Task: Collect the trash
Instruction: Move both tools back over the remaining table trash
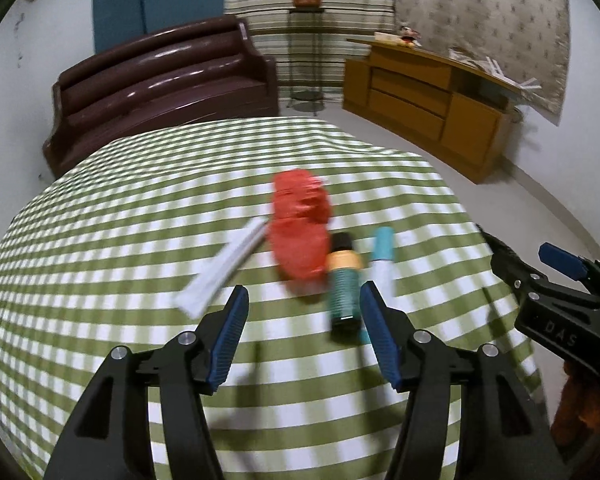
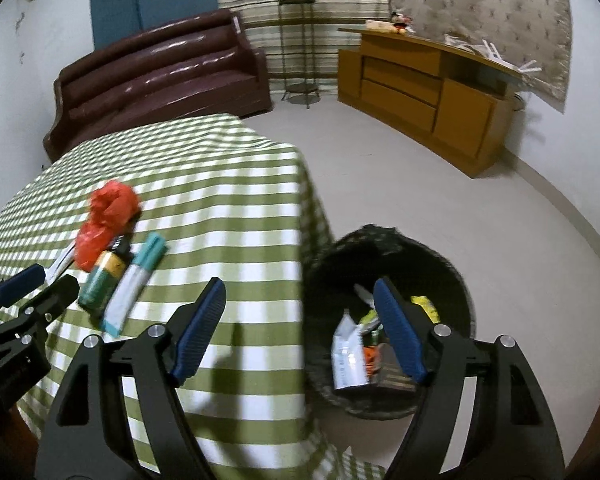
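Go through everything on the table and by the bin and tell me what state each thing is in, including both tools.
Left tool: open, empty.
Right tool: open, empty.
Red plastic bag: crumpled on the table.
Green bottle: lying on its side, capped.
White and teal tube: lying flat beside the bottle.
White paper strip: lying flat.
Black wastebasket: upright on the floor, partly filled.

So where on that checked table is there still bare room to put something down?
Most of the table is bare: the wide stretch left of the white packet, the far end toward the sofa, and the near strip by the bin. It is crowded only in the middle, where the packet, red bag, bottle and tube lie close together.
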Motion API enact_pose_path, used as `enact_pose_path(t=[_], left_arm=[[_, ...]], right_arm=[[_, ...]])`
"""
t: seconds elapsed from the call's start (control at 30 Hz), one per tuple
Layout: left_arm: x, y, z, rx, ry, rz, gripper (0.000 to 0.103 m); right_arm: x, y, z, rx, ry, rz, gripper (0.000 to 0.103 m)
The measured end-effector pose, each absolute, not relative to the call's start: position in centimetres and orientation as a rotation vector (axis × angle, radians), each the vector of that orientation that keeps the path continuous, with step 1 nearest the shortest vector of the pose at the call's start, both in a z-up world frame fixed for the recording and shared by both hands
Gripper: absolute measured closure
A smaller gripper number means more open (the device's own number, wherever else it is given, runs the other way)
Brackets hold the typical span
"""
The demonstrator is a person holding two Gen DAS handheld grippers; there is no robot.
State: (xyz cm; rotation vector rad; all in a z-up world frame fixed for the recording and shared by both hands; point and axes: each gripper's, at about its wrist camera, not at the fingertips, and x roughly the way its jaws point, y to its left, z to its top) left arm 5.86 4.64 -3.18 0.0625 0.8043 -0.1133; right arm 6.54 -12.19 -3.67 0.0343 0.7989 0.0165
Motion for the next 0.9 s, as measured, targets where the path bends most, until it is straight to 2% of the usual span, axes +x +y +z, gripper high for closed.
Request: enact_pose_path(t=[0.6, 0.9], left_arm=[[5.6, 14.5, -3.9, -0.012, 0.815, 0.013, 0.045], [6.0, 15.6, -4.1, -0.030, 0.820, -0.002, 0.045]], right_arm=[[8.7, -2.4, -4.0, -0.085, 0.858, 0.094, 0.036], [9.1, -2.3, -4.6, -0.103, 0.892, 0.075, 0.054]])
